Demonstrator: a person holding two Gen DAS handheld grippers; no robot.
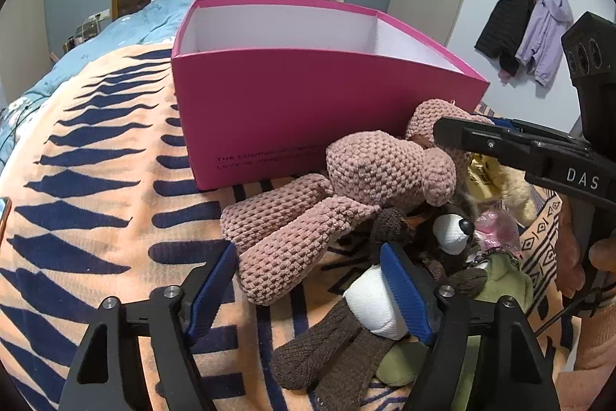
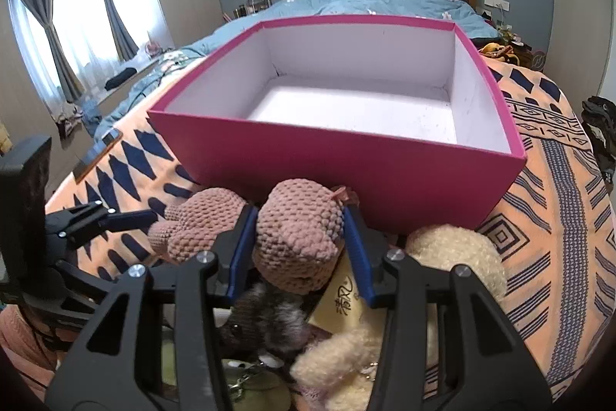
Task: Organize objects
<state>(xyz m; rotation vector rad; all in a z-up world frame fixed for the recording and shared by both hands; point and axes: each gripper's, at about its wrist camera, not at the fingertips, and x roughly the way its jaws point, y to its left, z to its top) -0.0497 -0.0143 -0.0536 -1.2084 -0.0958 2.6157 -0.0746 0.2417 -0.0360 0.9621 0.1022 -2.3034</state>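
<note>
None of the soft toys lay yet in the empty pink cardboard box (image 2: 346,110) ahead; the right hand-held gripper (image 2: 300,241) clasped the pink crocheted plush toy (image 2: 300,237), while the left hand-held gripper (image 1: 308,291) gaped unladen.

The left tool (image 1: 308,295) is built of matte black angular arms, studded with silver screws and tipped with ribbed blue pads (image 1: 404,299). The right tool (image 2: 300,249) is made alike; white letters "DAS" are printed on its black body. Beside those letters, bare fingers (image 1: 600,253) and a thin cable are seen.
</note>
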